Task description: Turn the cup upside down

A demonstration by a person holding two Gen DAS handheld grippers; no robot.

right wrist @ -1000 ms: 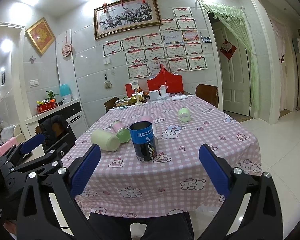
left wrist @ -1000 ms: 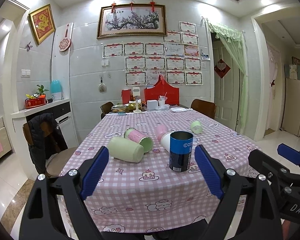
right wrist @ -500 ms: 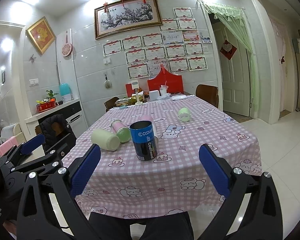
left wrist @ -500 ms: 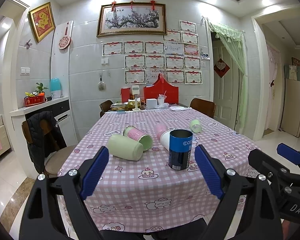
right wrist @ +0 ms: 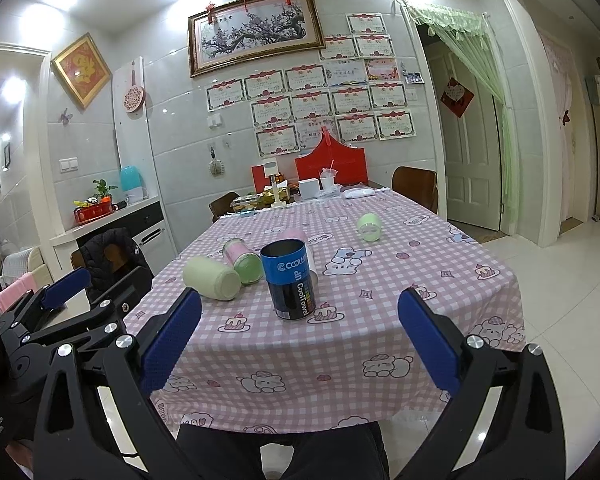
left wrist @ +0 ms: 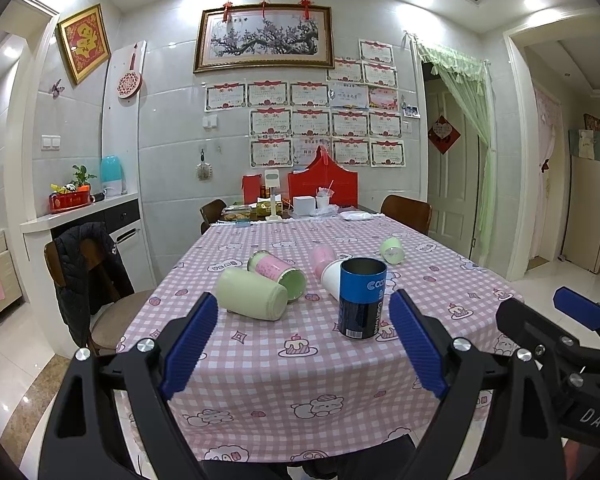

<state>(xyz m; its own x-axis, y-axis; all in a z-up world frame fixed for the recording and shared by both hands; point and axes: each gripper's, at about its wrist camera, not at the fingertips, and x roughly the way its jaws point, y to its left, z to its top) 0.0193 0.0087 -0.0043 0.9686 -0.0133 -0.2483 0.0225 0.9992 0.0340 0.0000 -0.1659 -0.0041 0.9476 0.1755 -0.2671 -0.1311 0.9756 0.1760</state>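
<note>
Cups lie scattered on the pink checked tablecloth (left wrist: pixel 340 364), and one stands: a dark blue cup (left wrist: pixel 362 298) printed "CoolTowel", upright with its mouth open to the ceiling, close to the near edge of the table. At its ten o'clock a pale green cup (left wrist: pixel 252 295) lies on its side, and just behind that lies a pink-labelled green cup (left wrist: pixel 277 270), also on its side. A white cup (left wrist: pixel 332 278) touches the blue one from behind, beside a pink cup (left wrist: pixel 323 254); a small green cup (left wrist: pixel 392 250) rests well apart at one o'clock. Both tools hang short of the table, touching nothing: the left gripper (left wrist: pixel 302 344) has its fingers spread wide, and the right gripper (right wrist: pixel 300 342) is released just as wide.
</note>
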